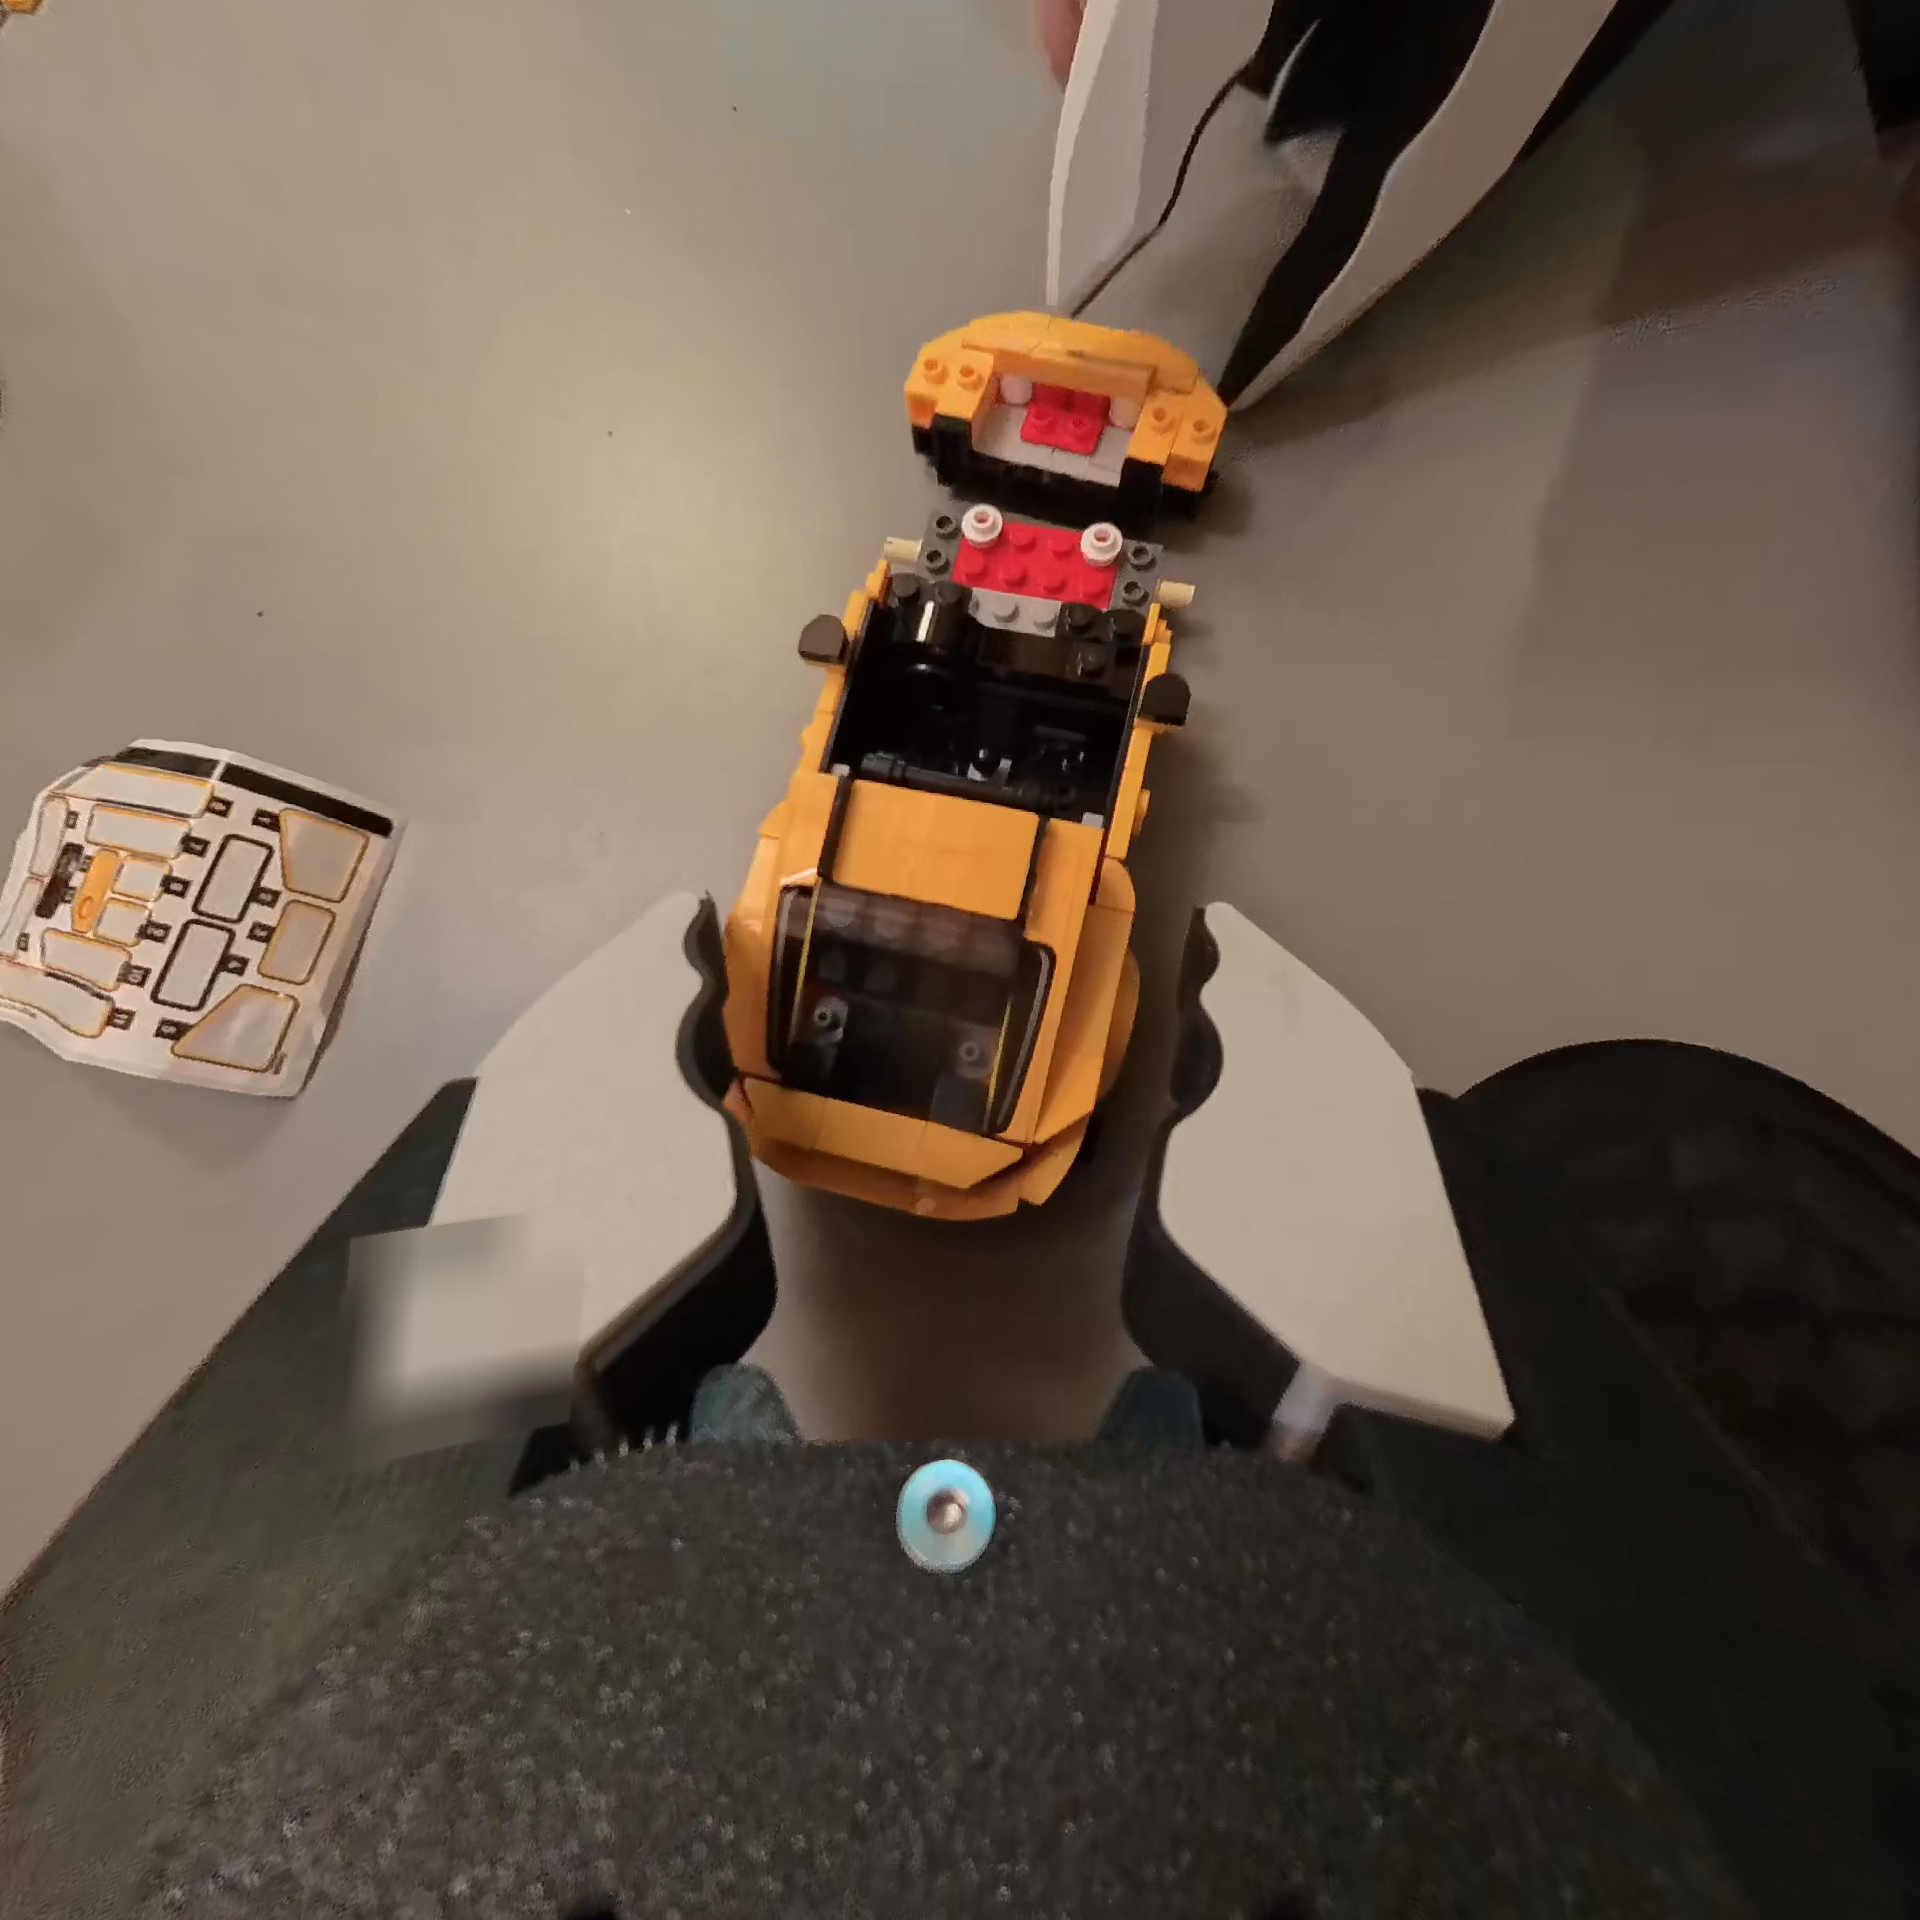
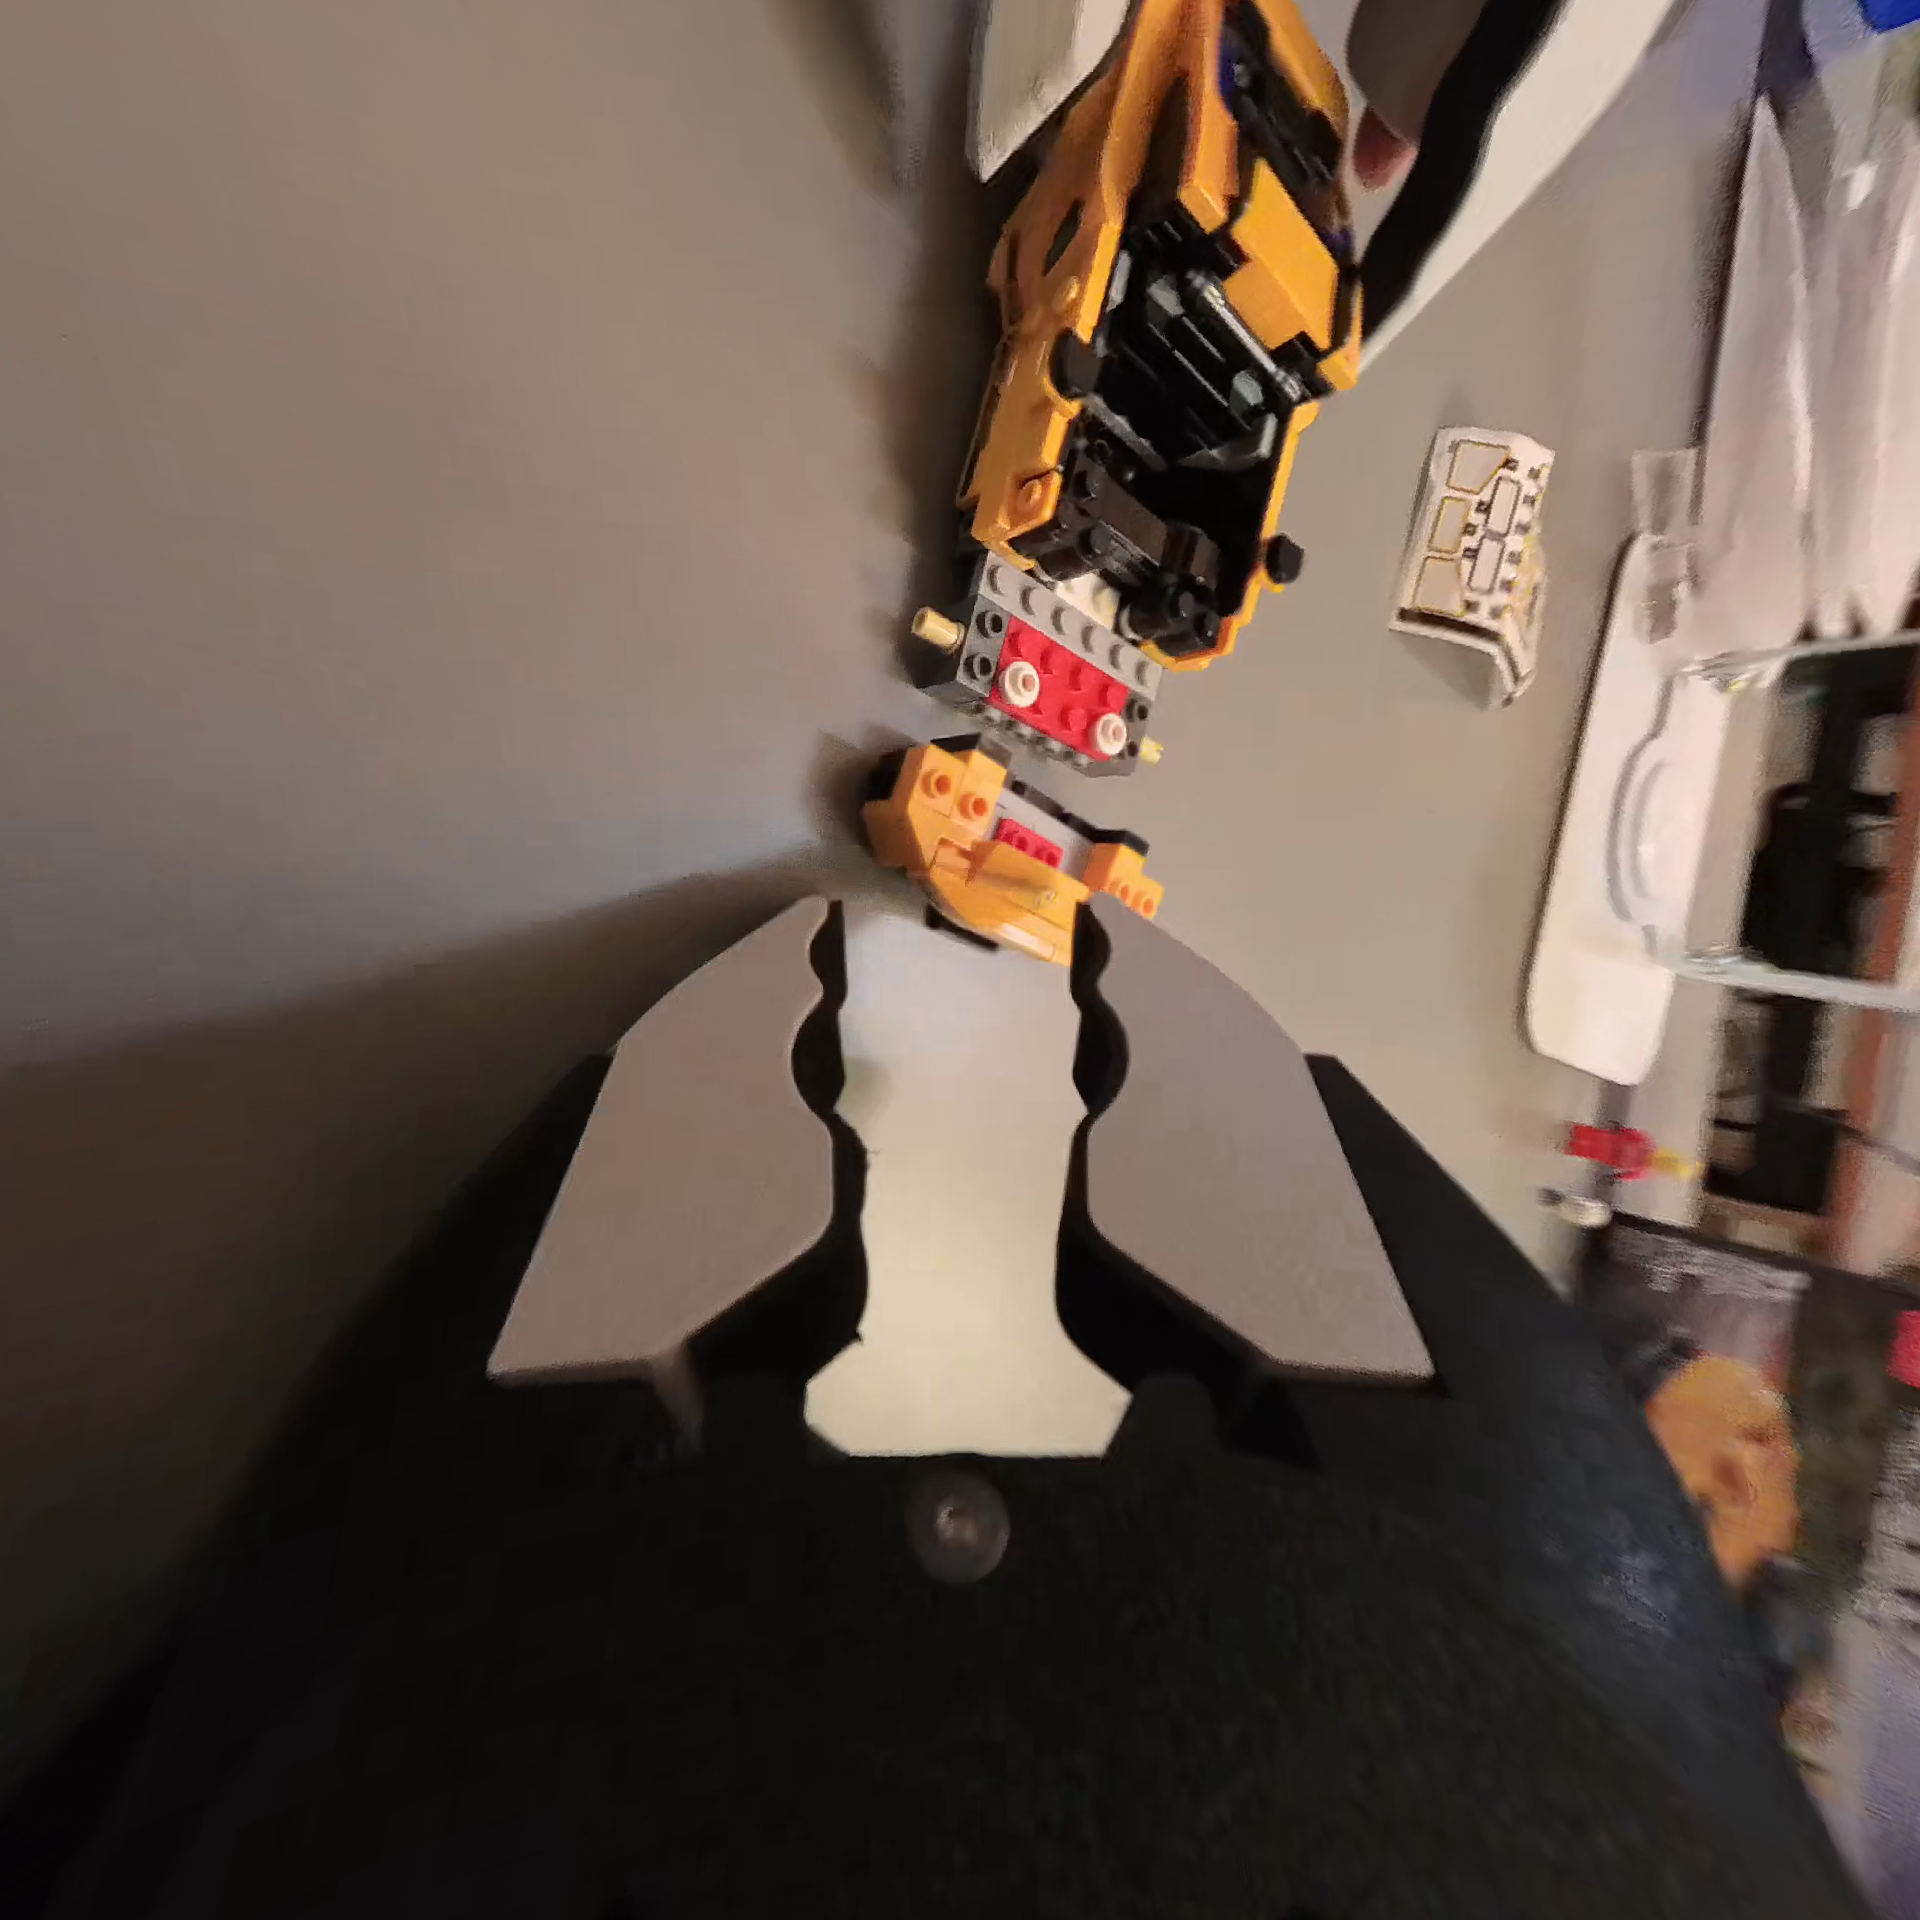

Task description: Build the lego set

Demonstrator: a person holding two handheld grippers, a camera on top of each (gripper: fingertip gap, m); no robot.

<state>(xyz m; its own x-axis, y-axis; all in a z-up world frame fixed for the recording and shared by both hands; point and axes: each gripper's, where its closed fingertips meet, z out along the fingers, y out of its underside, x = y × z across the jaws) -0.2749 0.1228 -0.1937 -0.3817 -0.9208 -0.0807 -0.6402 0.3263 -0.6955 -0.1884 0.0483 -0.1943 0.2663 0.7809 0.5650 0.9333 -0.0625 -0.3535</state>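
A: Why do the left tongs straddle the orange Lego car?

B: To steady its windscreen end, I judge; jaws apart, one pad touching; its long axis runs away along the table, red studs toward the loose end section.

A: The right tongs?

B: Apart, empty, just short of that section.

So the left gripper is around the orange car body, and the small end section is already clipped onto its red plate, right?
Not clipped on. The end section lies apart from the car body, with bare table between it and the red plate, as the left wrist view shows. The left gripper does sit around the car body.
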